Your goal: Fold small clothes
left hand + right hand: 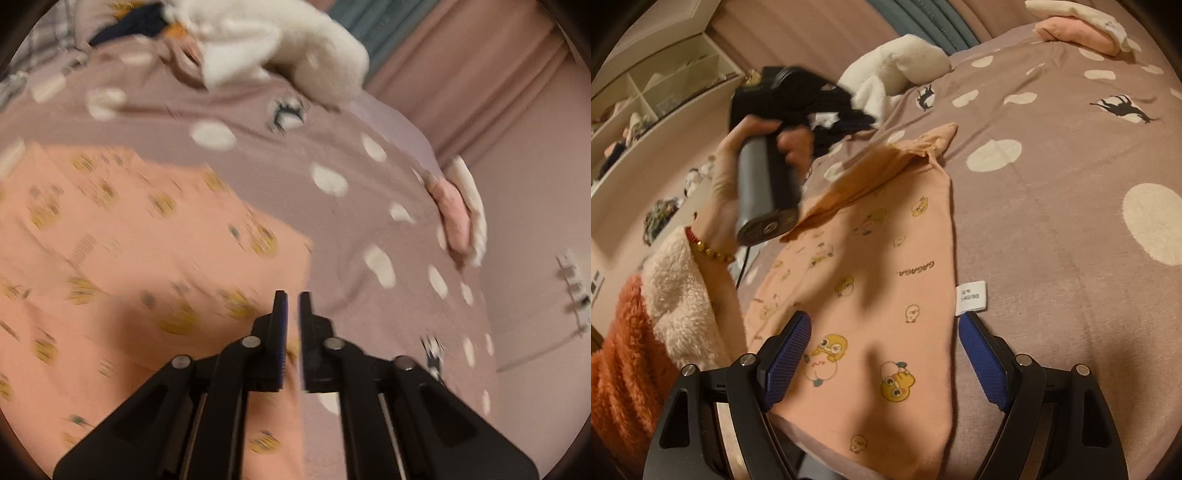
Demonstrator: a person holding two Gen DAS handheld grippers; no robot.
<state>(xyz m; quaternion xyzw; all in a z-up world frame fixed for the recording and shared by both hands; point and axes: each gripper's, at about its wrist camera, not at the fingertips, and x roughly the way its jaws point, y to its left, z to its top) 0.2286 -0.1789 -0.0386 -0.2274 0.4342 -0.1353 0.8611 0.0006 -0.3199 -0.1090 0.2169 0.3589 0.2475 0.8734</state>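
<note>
A small peach garment (875,295) printed with yellow cartoon figures lies on the mauve spotted bedspread (1052,229); a white size label (971,297) sticks out at its right edge. It also shows, blurred, in the left wrist view (129,258). My right gripper (884,325) is open wide, low over the garment's near part, fingers on either side of it. My left gripper (291,299) is nearly closed with a thin gap, nothing clearly held, above the garment's right edge. In the right wrist view a hand holds the left gripper (768,173) above the garment's far left side.
A white plush toy (901,70) and dark clothing (842,122) lie at the head of the bed. A pink and cream cushion (1078,26) sits far right. White shelves (646,96) stand left of the bed. Pink curtains (480,85) hang beside it.
</note>
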